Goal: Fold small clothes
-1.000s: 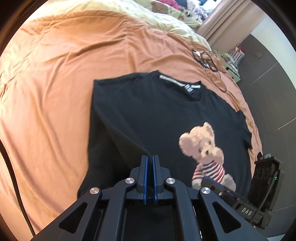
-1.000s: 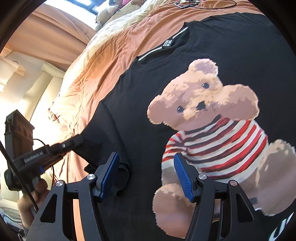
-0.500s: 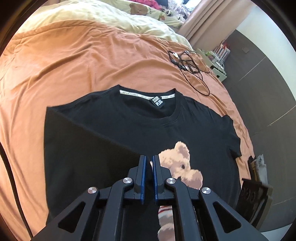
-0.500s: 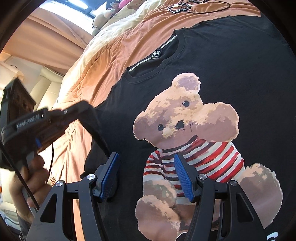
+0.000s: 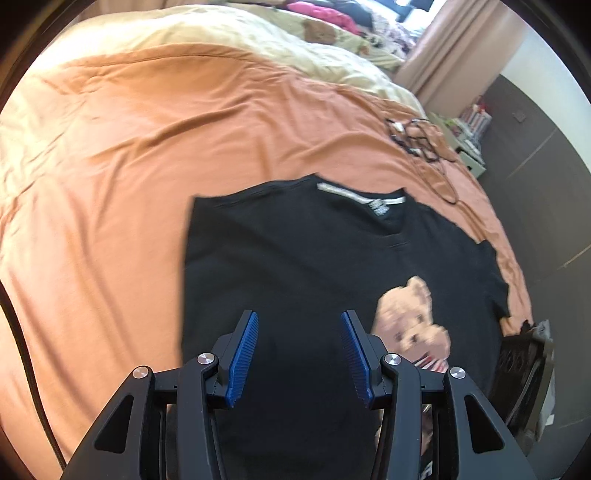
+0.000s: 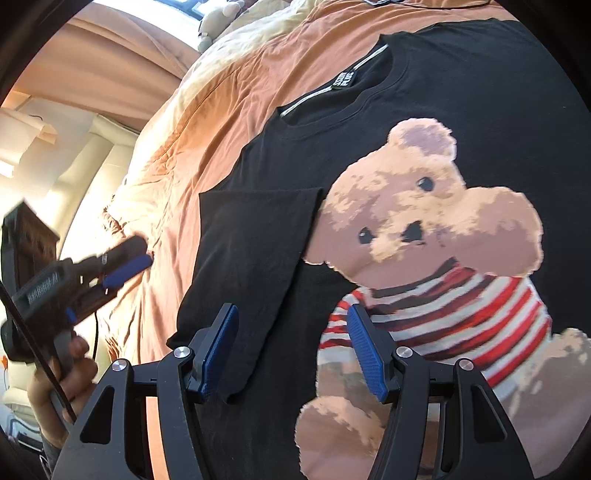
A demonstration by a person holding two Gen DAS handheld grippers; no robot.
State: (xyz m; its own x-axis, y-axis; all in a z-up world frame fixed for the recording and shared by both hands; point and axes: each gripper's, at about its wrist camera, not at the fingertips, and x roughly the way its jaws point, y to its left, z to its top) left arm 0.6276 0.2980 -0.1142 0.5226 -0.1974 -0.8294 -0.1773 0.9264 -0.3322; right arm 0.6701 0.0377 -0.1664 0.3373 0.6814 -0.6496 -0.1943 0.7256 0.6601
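A black T-shirt [image 5: 295, 251] with a teddy-bear print [image 6: 424, 229] lies flat on the orange bedsheet, collar away from me. Its left sleeve [image 6: 258, 236] is folded inward and rests on the front, beside the bear. My left gripper [image 5: 299, 317] hovers over the shirt's lower left part; its jaws are opening and nothing is between them. The right wrist view shows it from the side [image 6: 125, 266], off the shirt's edge, held by a hand [image 6: 74, 369]. My right gripper [image 6: 291, 310] is open above the shirt, its fingers either side of the folded sleeve's lower end, gripping nothing.
The orange sheet [image 5: 129, 166] covers the bed around the shirt. A cream duvet [image 5: 240, 33] and soft toys lie at the far end. Black cables [image 5: 417, 140] sit on the sheet beyond the collar. A curtain [image 5: 454, 48] and a shelf [image 5: 472, 129] stand at the right.
The left gripper, shut on the sleeve and carrying it across the shirt, has opened and let it go. The sleeve now lies folded on the front. The left gripper drew back toward the shirt's left edge.
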